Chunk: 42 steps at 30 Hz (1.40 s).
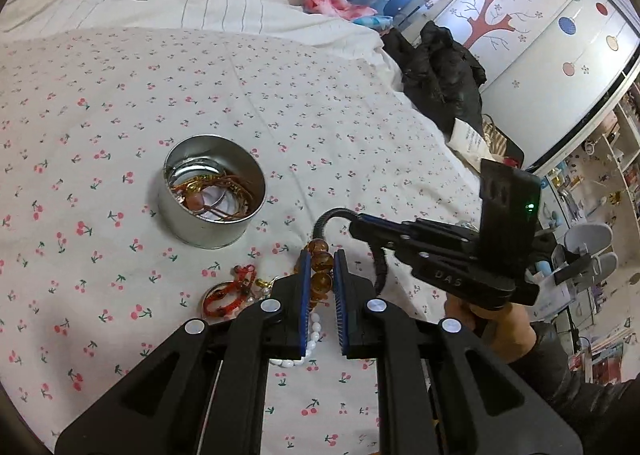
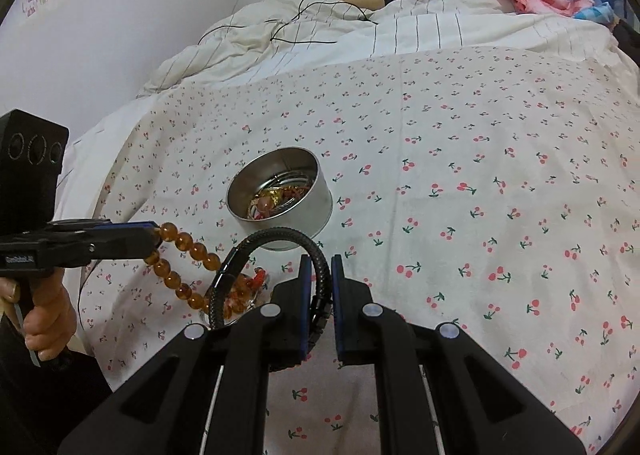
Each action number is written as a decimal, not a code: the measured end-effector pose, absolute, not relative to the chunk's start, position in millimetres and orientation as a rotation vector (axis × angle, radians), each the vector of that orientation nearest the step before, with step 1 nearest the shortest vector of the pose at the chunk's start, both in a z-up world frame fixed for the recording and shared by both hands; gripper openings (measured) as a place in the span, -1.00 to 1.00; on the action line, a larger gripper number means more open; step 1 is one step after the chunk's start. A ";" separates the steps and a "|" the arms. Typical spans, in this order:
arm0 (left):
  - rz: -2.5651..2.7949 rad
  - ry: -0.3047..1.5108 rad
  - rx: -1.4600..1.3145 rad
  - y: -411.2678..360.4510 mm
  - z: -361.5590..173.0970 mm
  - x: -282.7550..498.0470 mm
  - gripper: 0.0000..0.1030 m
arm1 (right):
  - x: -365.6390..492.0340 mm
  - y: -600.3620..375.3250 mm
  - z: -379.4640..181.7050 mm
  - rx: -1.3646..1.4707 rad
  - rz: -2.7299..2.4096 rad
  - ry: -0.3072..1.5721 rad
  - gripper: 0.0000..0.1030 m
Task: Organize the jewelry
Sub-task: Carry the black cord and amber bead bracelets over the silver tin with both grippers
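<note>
A round silver tin holding several cords and bangles stands on the cherry-print sheet; it also shows in the right wrist view. My left gripper is shut on an amber bead bracelet, which hangs from it in the right wrist view. My right gripper is shut on a black braided bracelet, also seen in the left wrist view, just in front of the tin. A red cord bracelet and a white bead strand lie on the sheet under my left gripper.
The cherry-print sheet covers the bed. A rumpled white quilt with a thin black cable lies behind it. A black jacket sits at the bed's right edge by a wardrobe.
</note>
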<state>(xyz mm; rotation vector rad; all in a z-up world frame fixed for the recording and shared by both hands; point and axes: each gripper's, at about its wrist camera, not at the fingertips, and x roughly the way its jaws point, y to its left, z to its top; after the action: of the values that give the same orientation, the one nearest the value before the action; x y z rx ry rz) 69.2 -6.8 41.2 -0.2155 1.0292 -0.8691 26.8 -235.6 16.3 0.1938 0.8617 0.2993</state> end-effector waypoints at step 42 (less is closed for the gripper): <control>-0.790 0.850 -0.242 -23.0 54.9 115.8 -0.80 | 67.3 -244.1 34.6 0.255 0.244 0.758 -0.80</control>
<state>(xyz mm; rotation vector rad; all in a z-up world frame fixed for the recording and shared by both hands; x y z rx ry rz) 115.8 -23.0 54.9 -0.2421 0.8501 -0.7903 67.3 -244.1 34.6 0.2545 0.7575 0.2436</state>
